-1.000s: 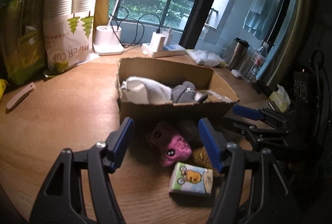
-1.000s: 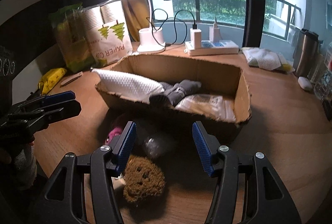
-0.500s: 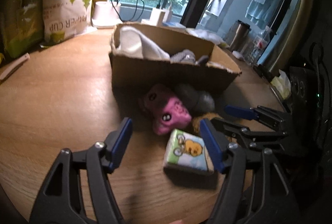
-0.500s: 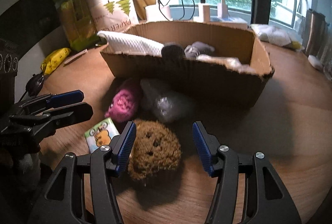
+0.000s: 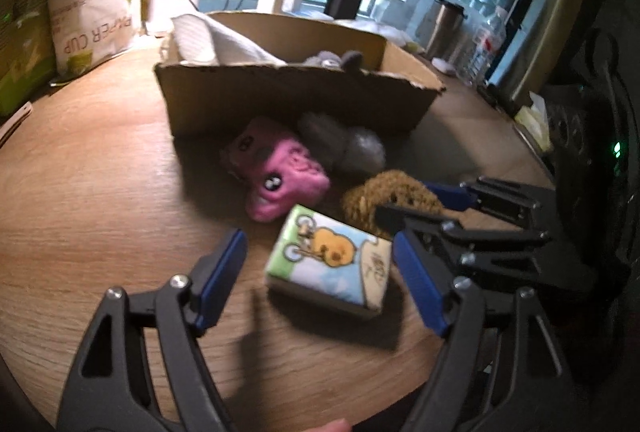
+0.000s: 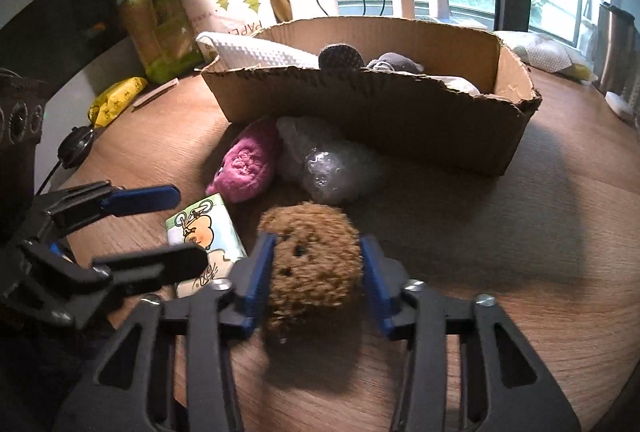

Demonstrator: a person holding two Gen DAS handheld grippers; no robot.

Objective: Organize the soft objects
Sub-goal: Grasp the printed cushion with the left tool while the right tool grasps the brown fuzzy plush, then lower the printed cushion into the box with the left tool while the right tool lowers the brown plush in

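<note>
2 pairs of tongs reach for soft toys lying on a round wooden worktop, just in front of a shallow brown cardboard box.

The right tongs are closing, blue pads at each side of a fuzzy brown round plush with a dotted face, apparently touching its fur. It looks light and squashy, so a hold across its middle should suit. The left tongs are opening wide around a small soft cube printed with a yellow cartoon animal, not touching it; its flat sides offer the grip. Nearby lie a pink plush with black eyes and a clear bubble-wrap bundle. The box already holds a white textured cloth and rolled grey socks.
</note>
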